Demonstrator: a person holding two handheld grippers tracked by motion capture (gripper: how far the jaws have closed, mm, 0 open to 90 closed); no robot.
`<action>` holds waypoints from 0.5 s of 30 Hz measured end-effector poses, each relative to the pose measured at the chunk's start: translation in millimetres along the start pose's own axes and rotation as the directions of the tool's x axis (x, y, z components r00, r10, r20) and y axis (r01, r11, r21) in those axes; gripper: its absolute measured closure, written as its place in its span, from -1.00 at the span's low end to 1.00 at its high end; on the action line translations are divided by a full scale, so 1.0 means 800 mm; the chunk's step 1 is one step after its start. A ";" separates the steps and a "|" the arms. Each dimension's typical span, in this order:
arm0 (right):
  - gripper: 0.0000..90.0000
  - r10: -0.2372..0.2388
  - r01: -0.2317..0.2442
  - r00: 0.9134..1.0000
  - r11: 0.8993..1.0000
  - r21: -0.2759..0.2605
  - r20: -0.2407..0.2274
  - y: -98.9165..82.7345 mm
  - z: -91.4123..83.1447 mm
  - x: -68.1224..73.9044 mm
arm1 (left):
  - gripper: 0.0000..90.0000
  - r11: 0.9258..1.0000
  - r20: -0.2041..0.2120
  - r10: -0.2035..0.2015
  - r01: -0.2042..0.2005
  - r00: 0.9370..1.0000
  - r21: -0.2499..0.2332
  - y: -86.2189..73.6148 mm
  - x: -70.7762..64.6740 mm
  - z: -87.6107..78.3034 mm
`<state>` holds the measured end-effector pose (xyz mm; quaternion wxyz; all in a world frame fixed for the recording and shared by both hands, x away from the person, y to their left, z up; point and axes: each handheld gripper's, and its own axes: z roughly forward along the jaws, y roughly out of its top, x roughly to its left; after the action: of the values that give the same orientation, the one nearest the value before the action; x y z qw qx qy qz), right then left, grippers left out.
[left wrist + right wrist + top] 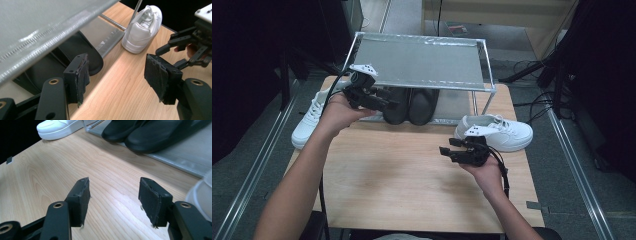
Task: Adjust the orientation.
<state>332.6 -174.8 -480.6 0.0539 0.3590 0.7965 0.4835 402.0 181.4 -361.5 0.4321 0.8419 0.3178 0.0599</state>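
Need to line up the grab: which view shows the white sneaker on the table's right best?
The high view: the white lace-up sneaker shows whole, on its side. The left gripper view shows its heel; the right gripper view only a blurred edge.

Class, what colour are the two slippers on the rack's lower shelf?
Black. The slippers show best in the right gripper view.

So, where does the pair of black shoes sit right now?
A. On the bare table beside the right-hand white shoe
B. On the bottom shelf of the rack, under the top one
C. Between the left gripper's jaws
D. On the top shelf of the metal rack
B: the black shoes rest side by side on the lower shelf of the rack, under its top shelf; both grippers hold nothing.
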 end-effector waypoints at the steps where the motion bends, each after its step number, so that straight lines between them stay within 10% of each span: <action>1: -0.04 -0.003 0.003 1.000 1.000 -0.001 0.003 -0.002 -0.002 -0.001 | -0.20 1.000 -0.003 -0.002 0.002 1.000 0.000 -0.003 -0.001 0.002; 15: -0.08 -0.010 0.010 1.000 1.000 -0.013 0.010 -0.014 -0.014 -0.003 | -0.25 0.999 0.020 -0.052 0.052 0.998 0.013 -0.063 -0.004 0.026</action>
<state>323.4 -187.6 -484.2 0.0624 0.3570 0.7950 0.4865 383.0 186.8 -412.0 0.4313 0.8366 0.3355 0.0380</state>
